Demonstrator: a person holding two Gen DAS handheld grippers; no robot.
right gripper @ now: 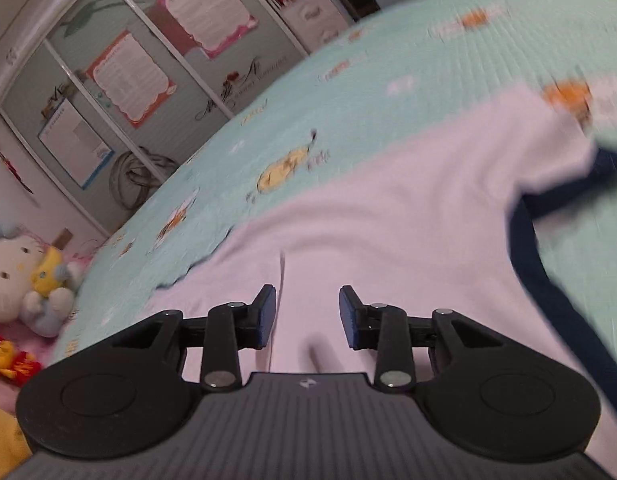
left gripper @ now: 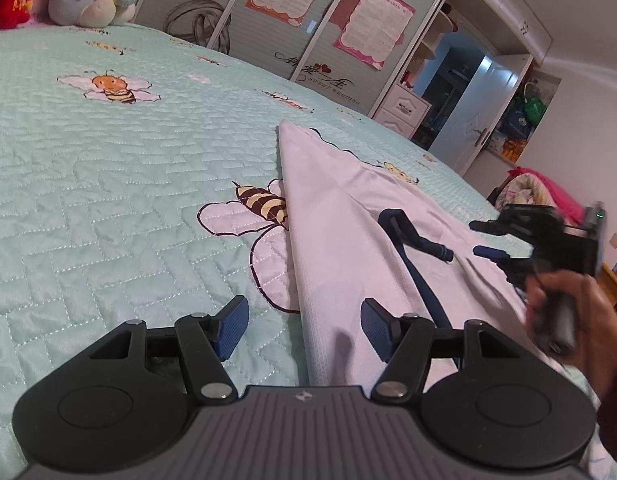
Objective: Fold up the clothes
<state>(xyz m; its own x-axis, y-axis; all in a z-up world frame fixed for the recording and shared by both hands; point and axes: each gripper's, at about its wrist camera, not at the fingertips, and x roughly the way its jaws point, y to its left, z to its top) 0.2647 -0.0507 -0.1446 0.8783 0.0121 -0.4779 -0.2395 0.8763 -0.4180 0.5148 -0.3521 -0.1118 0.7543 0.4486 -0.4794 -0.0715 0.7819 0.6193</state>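
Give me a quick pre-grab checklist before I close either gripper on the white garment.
1. Left gripper open: ok, jaws spread wide.
2. Left gripper lined up on the garment: ok, its folded edge runs between the pads.
3. Right gripper open: ok, jaws apart over the white cloth.
4. Fabric actually between the right pads: cannot tell, the right wrist view is motion-blurred.
5. Navy trim clear of the left pads: ok, it lies off to the right of them.
6. Garment flat on the bedspread: not ok, it is bunched into a long ridge.
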